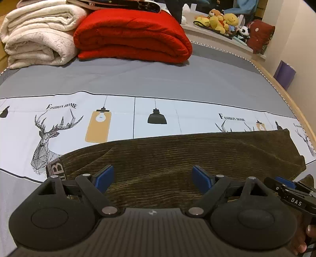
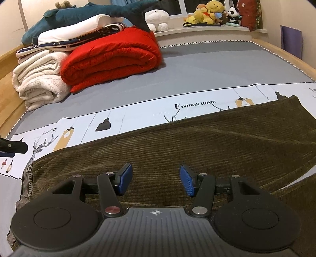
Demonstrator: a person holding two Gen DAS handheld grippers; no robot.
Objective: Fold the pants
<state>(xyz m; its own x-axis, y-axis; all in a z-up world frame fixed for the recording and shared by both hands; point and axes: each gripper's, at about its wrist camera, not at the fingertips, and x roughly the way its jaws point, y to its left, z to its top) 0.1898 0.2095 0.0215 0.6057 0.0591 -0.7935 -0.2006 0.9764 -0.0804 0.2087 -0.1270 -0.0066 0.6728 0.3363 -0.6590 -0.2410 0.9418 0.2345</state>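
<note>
Dark olive-brown corduroy pants (image 1: 177, 156) lie flat across the bed, waistband with lettering at the left (image 1: 56, 171). They also show in the right wrist view (image 2: 197, 142). My left gripper (image 1: 153, 178) is open and empty, low over the pants near the waistband. My right gripper (image 2: 156, 179) is open and empty, over the pants further right. The right gripper also shows at the right edge of the left wrist view (image 1: 290, 187). The left gripper's tip shows at the left edge of the right wrist view (image 2: 11, 147).
The bed has a grey sheet with a printed white band (image 1: 138, 116). A folded red blanket (image 1: 134, 33) and a rolled white blanket (image 1: 37, 35) lie at the far side. Plush toys (image 2: 207, 11) sit on a ledge. The wooden bed edge (image 1: 286, 93) runs at the right.
</note>
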